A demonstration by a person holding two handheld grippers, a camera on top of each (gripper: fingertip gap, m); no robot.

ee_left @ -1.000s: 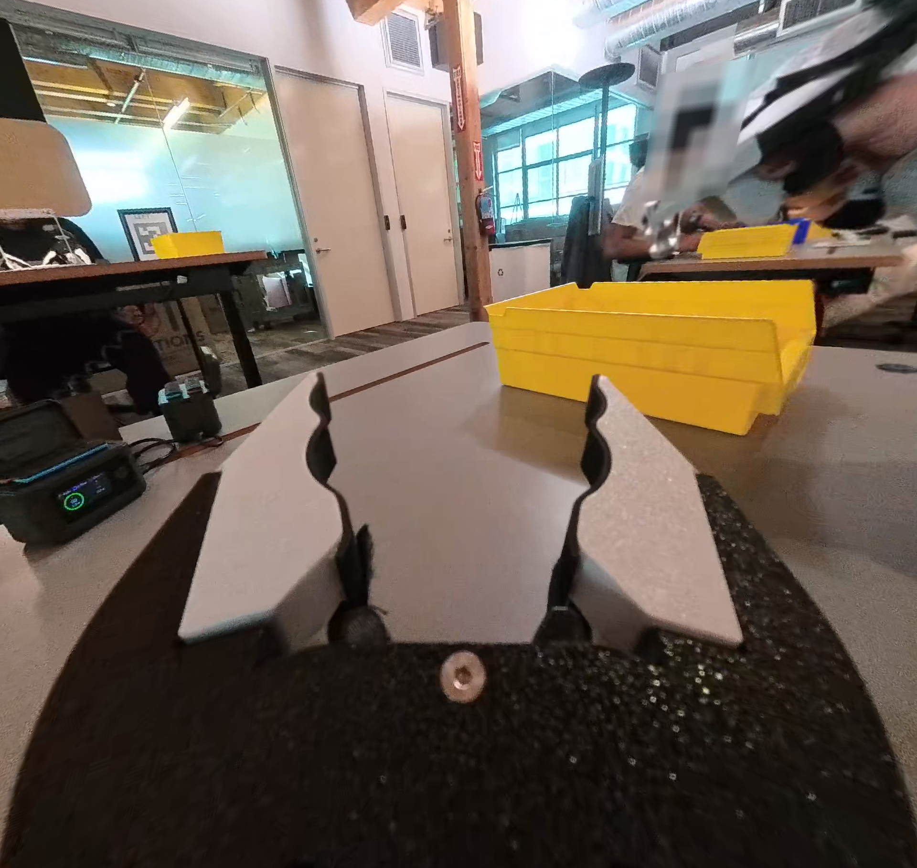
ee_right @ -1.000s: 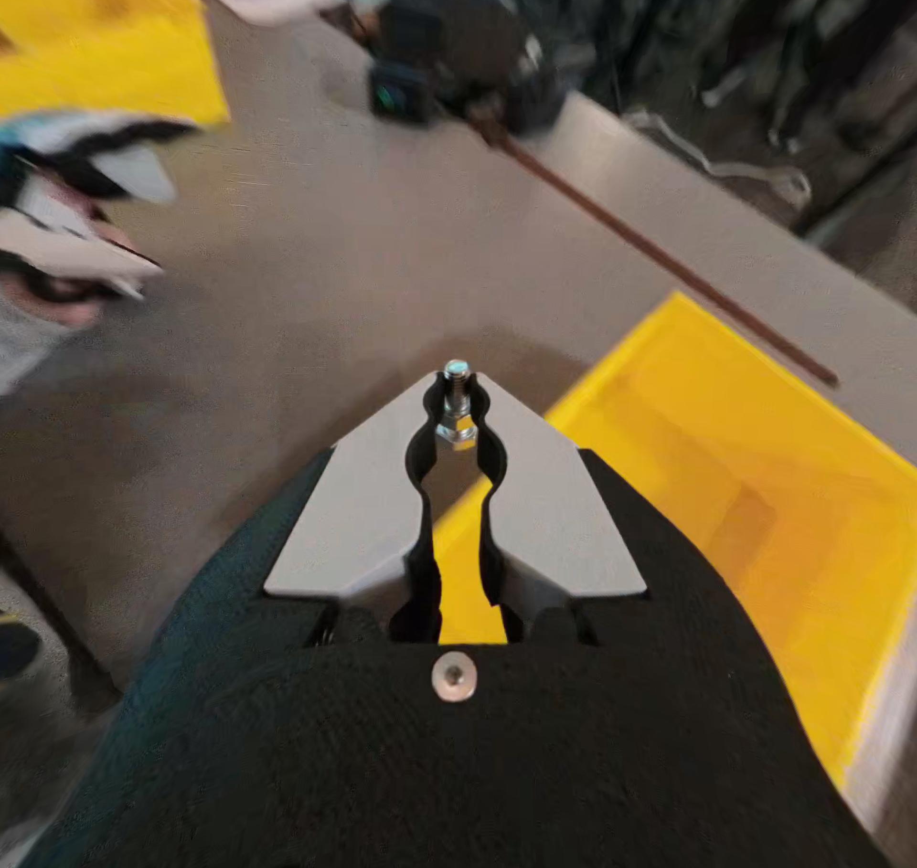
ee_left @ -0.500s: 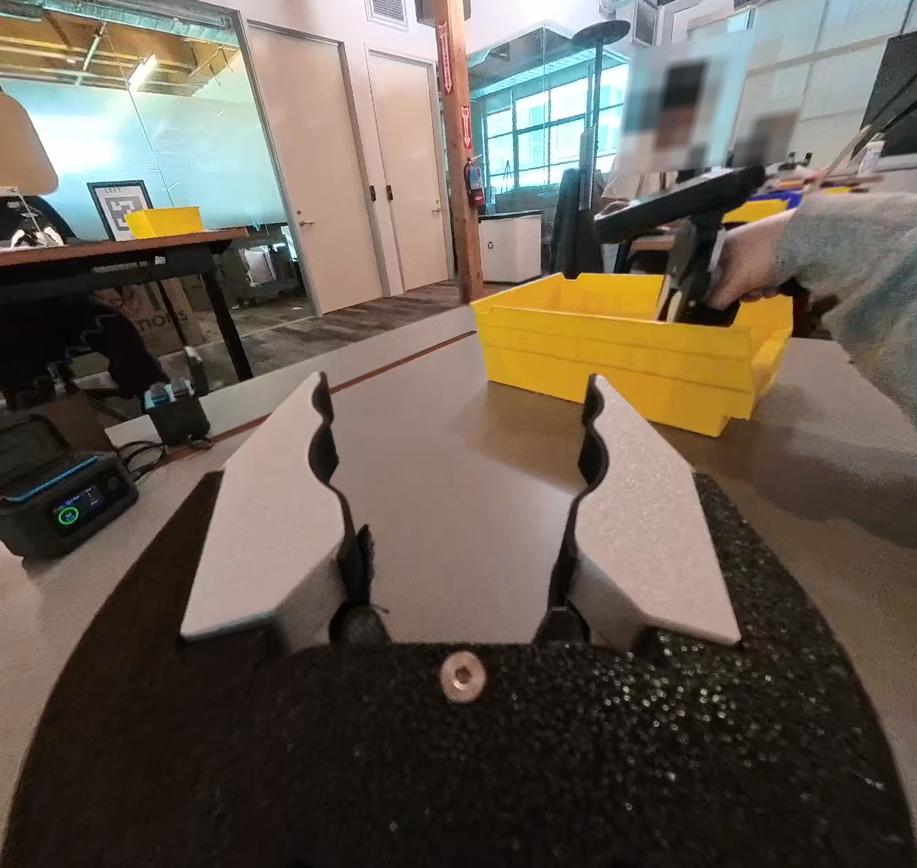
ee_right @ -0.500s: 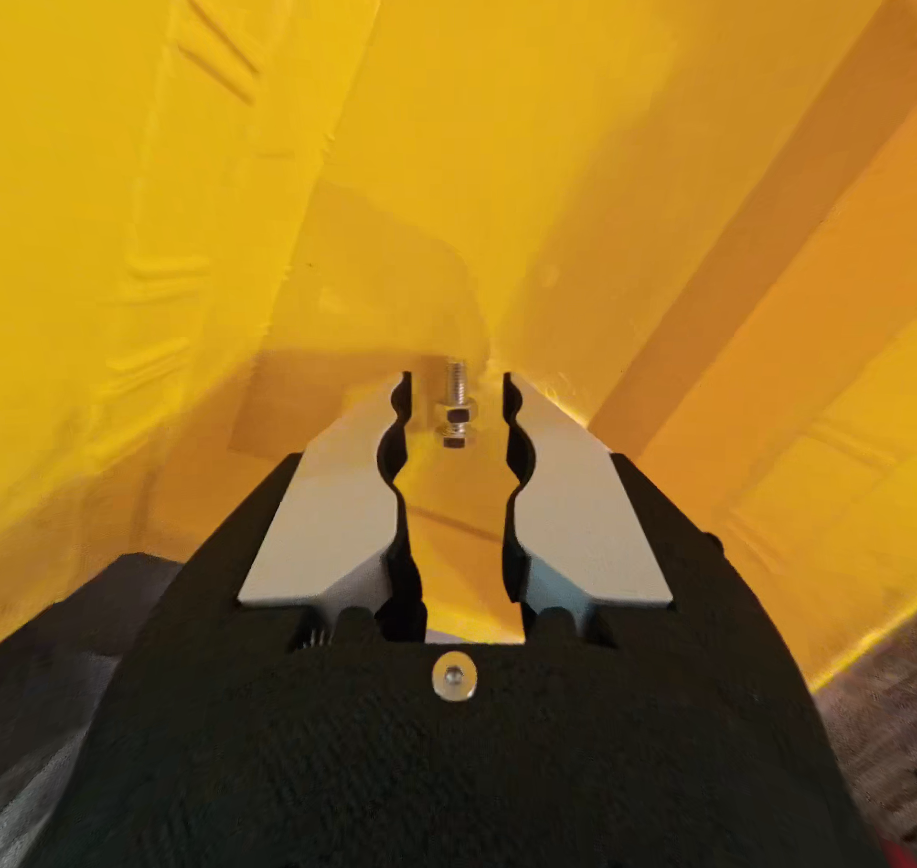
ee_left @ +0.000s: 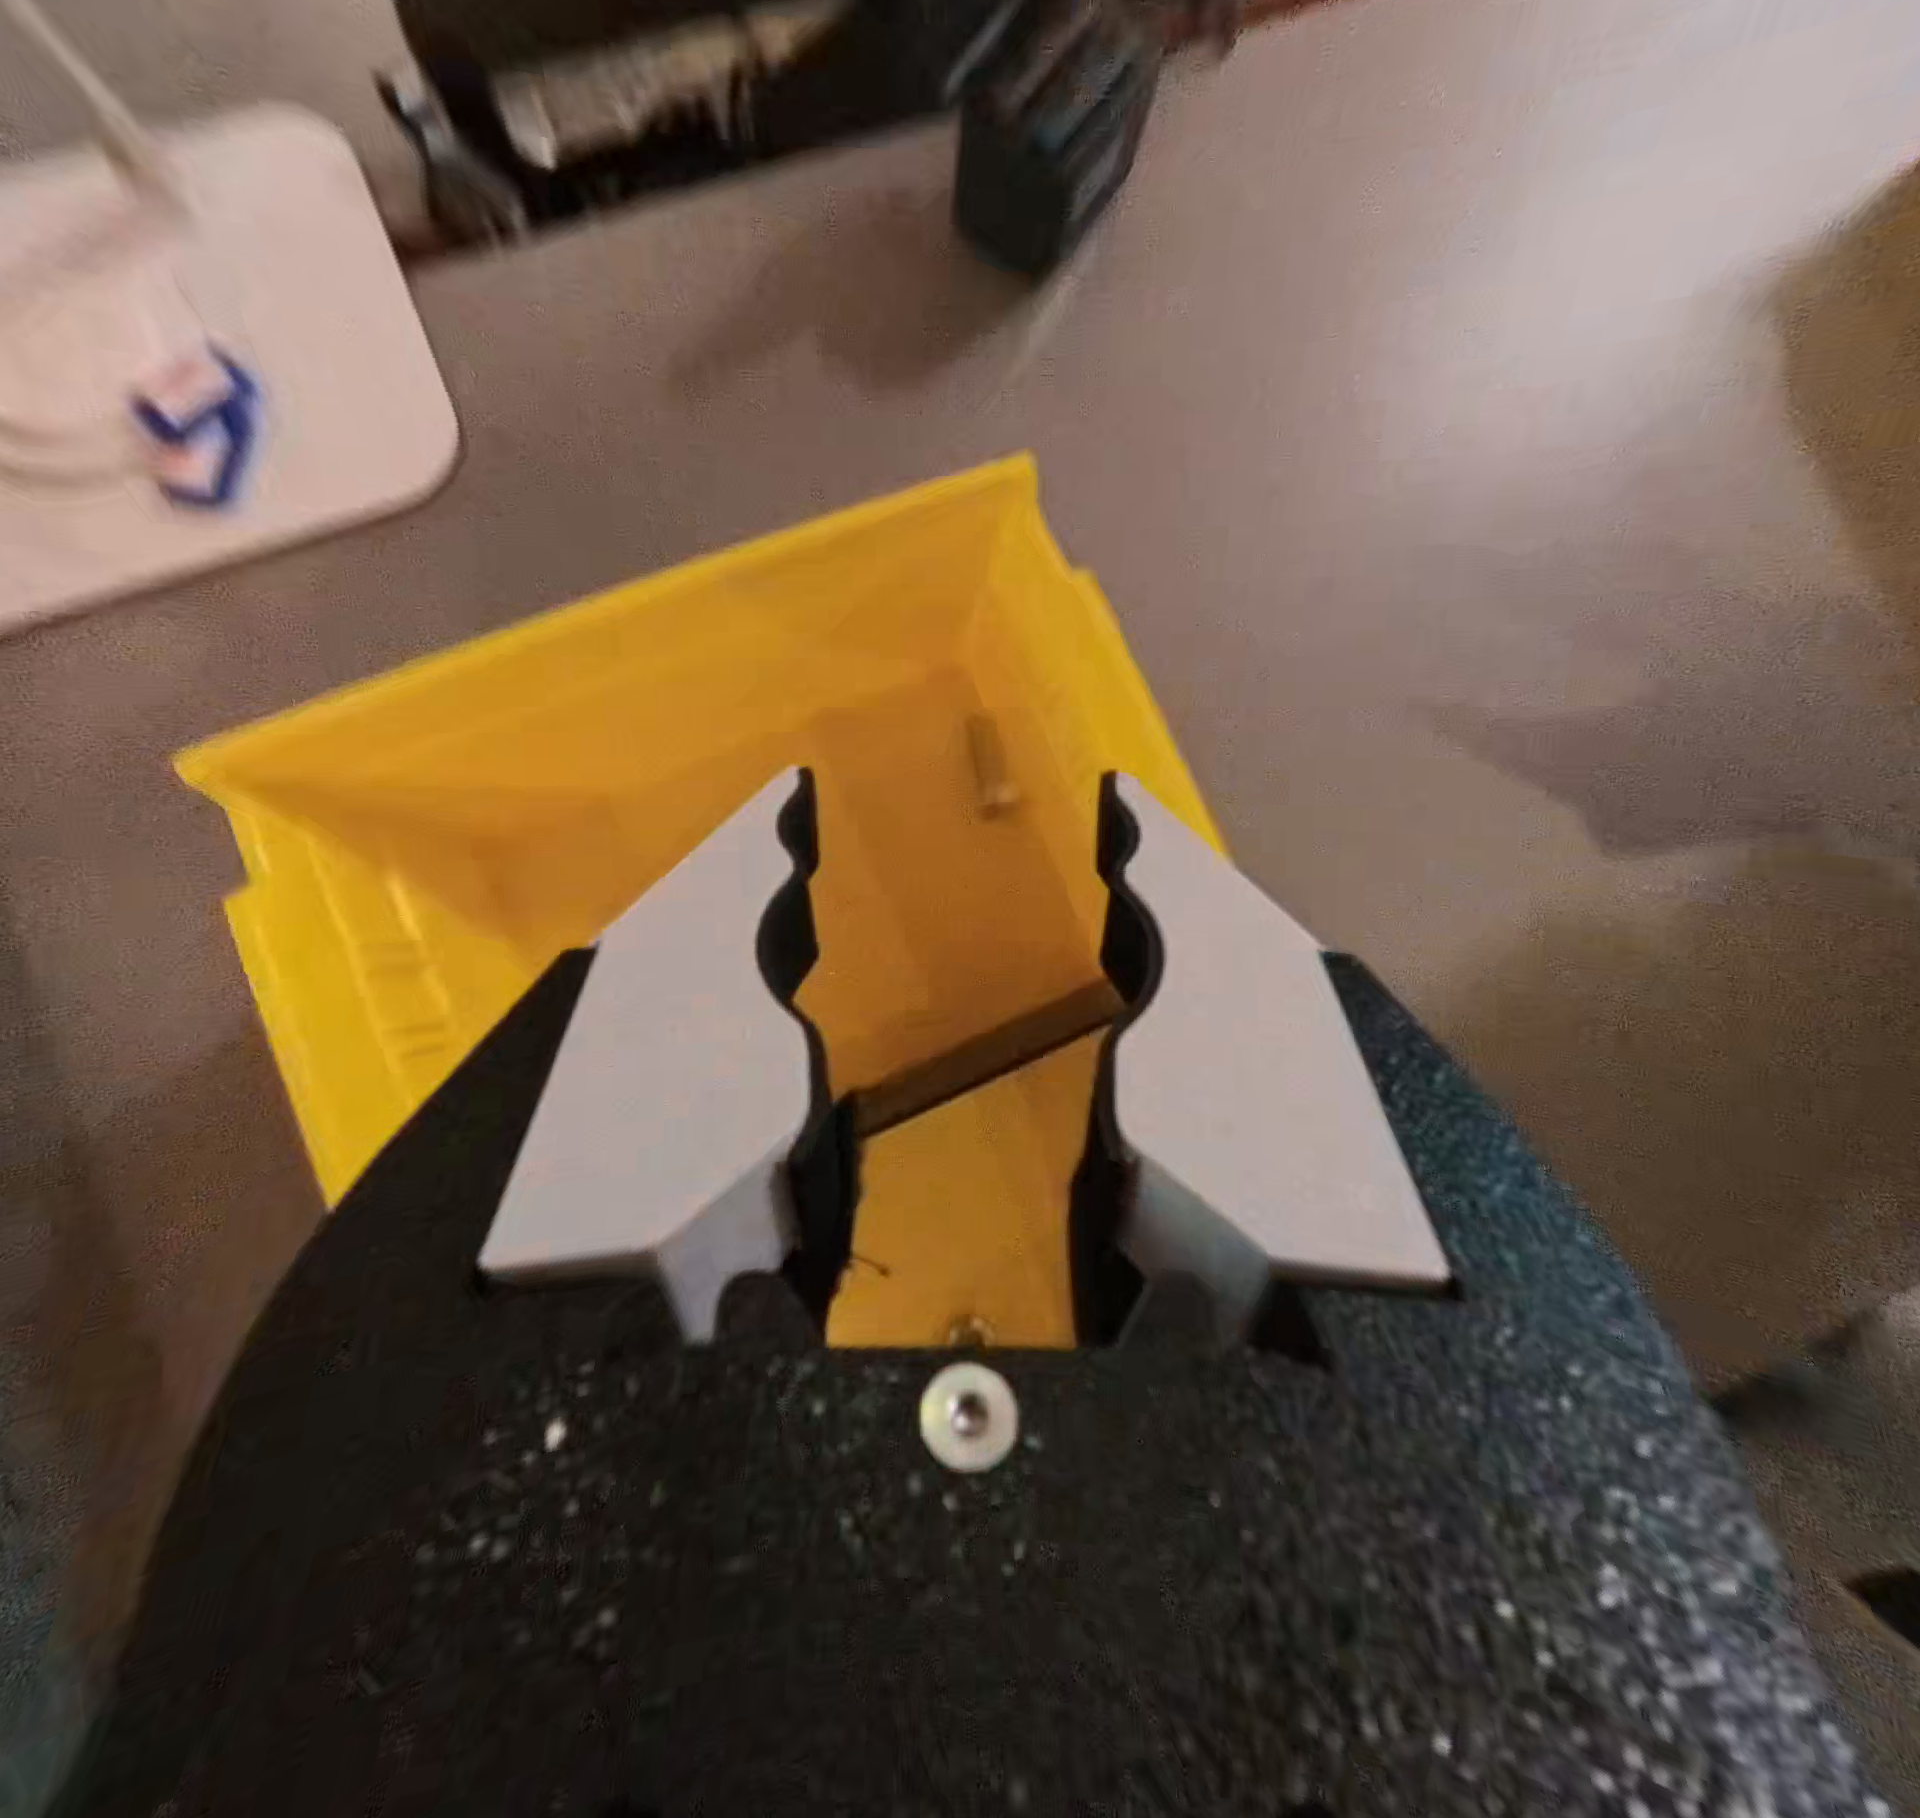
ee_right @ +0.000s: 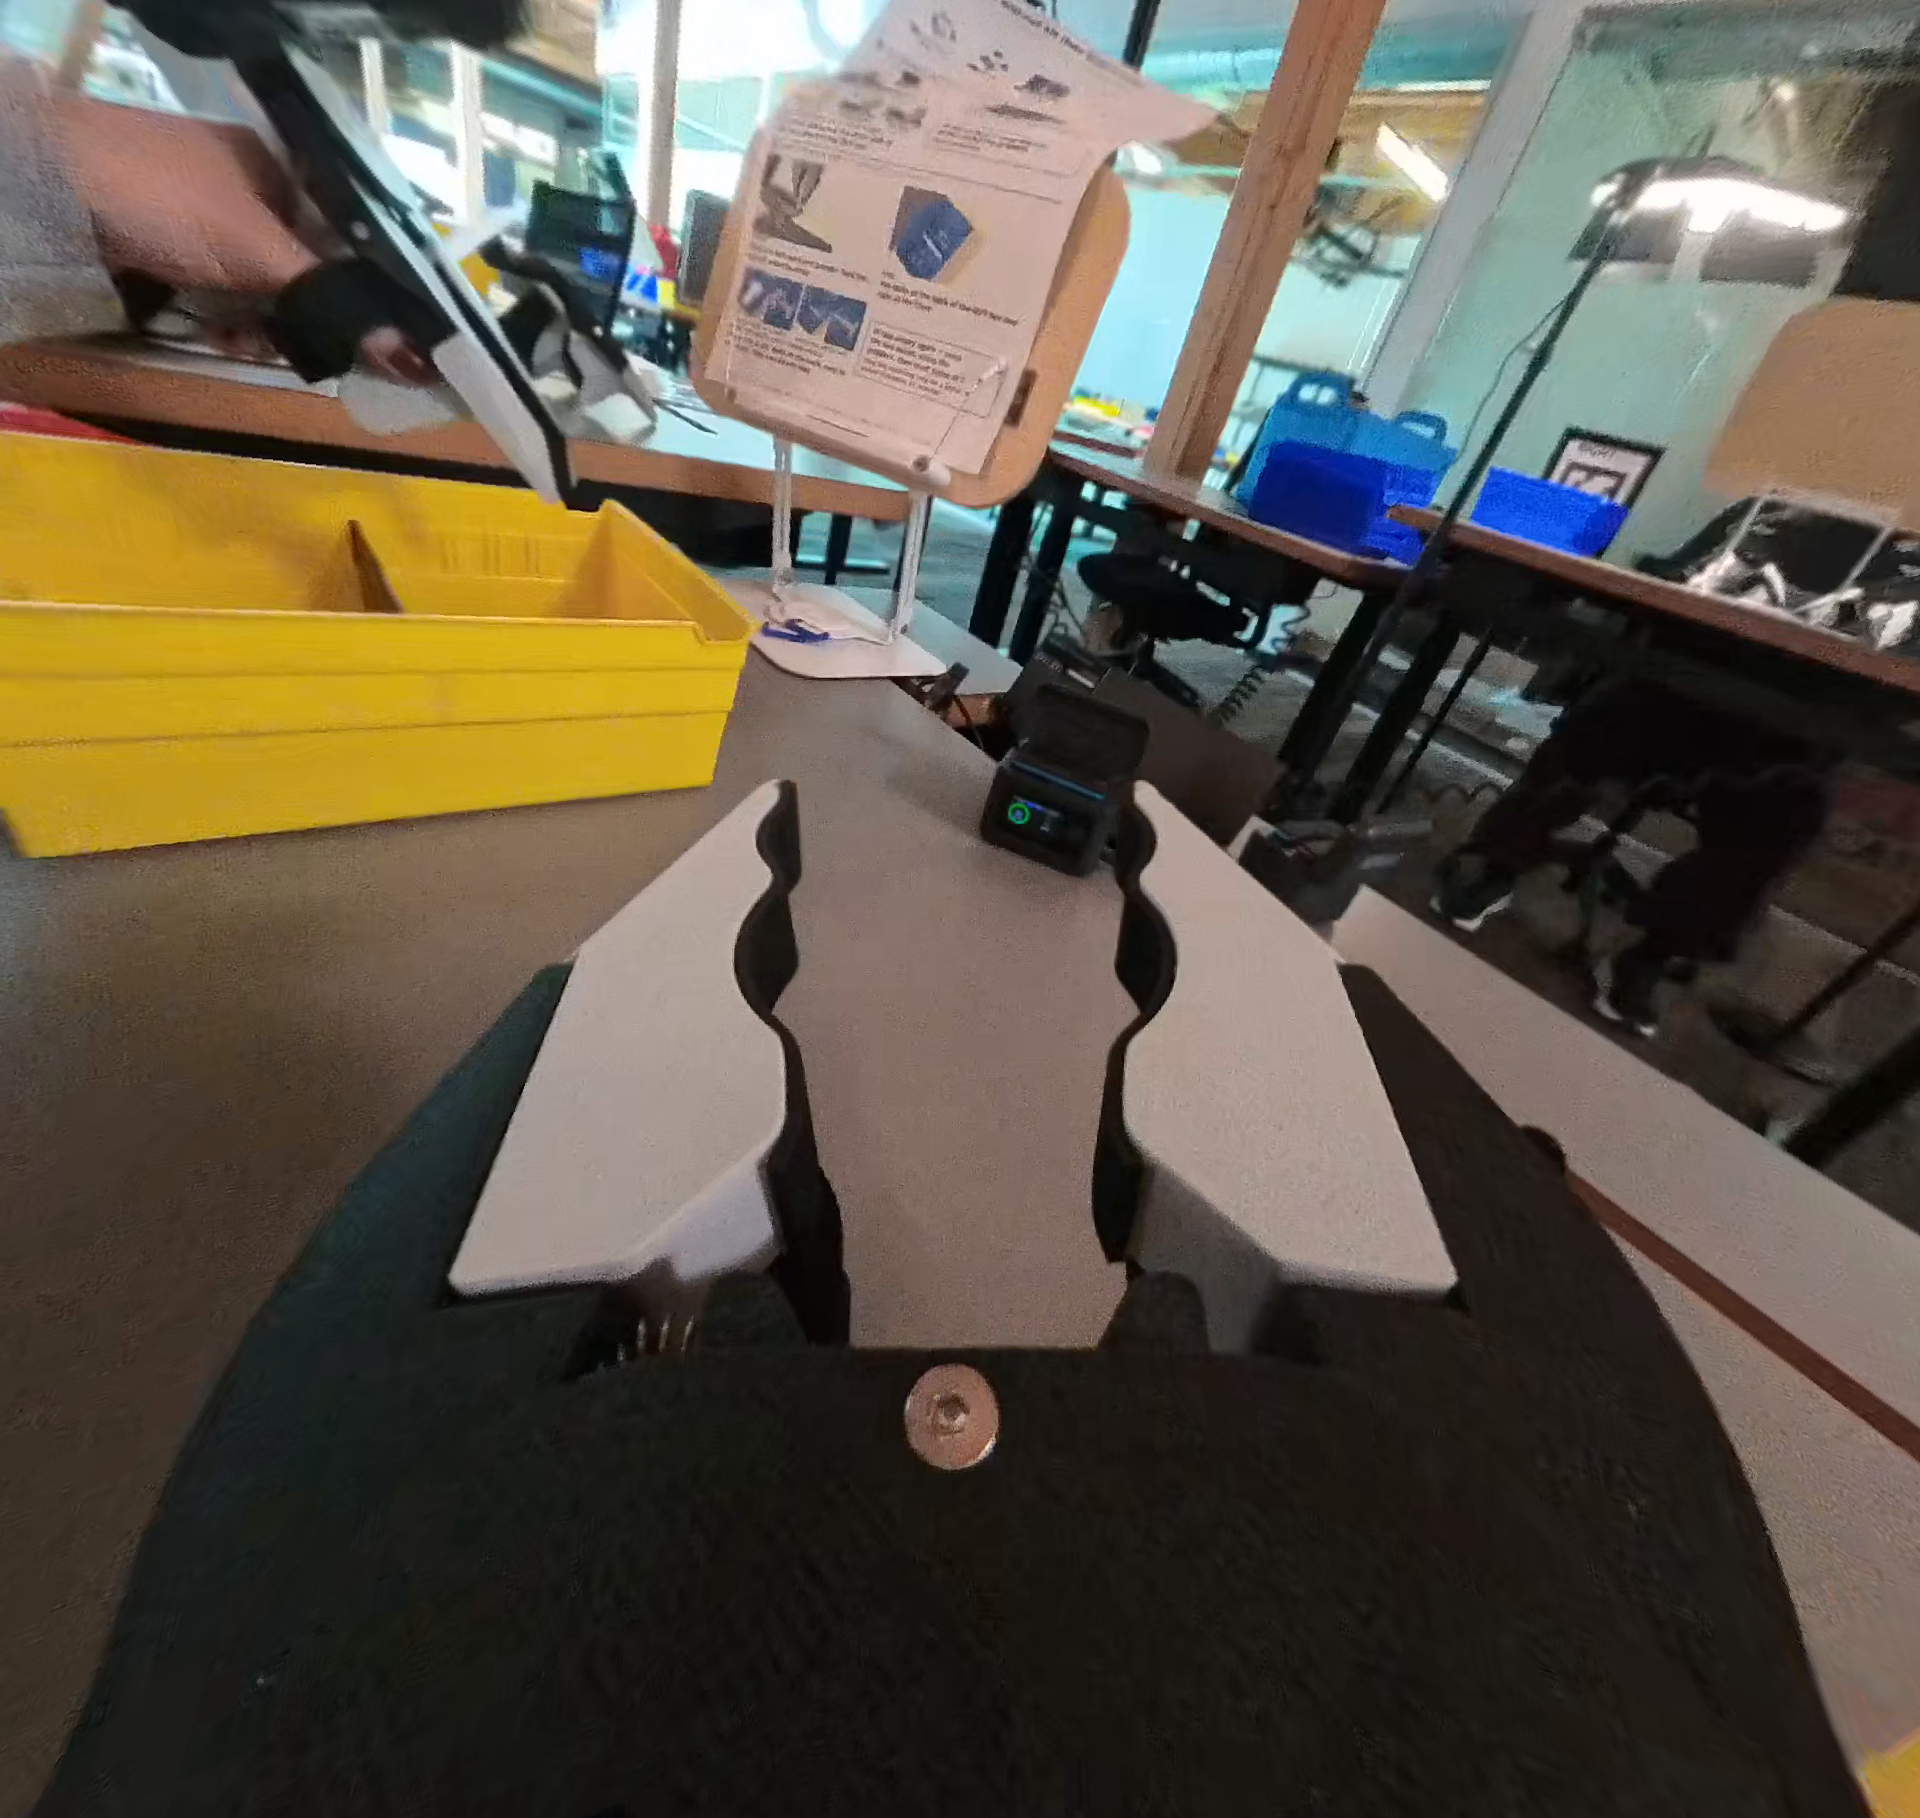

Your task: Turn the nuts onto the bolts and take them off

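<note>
In the left wrist view my left gripper (ee_left: pixel 956 786) is open and empty, pointing down into the yellow bin (ee_left: pixel 623 688). A small bolt (ee_left: pixel 985 766) lies on the bin floor beyond the fingertips; blur hides whether a nut is on it. A dark divider (ee_left: pixel 987 1051) crosses the bin under the fingers. In the right wrist view my right gripper (ee_right: pixel 956 802) is open and empty, low over the grey table (ee_right: pixel 208 989). The bin (ee_right: pixel 364 667) is at its left, with the left gripper (ee_right: pixel 540 464) dipping into it.
A paper sheet on a stand (ee_right: pixel 914 241) is behind the bin; its white base (ee_left: pixel 208 366) shows in the left wrist view. A small black device (ee_right: pixel 1049 812) sits near the table's far edge. Other tables, blue bins (ee_right: pixel 1340 480) and a seated person are beyond. The gap from one gripper's tips to the other's is roughly 30 cm. The small bolt (ee_left: pixel 985 766) is about 15 cm from my left fingertips.
My right gripper opened, left the bolt with its nut in the bin and drew back over the table. My left gripper rose from the table and now points down into the bin.
</note>
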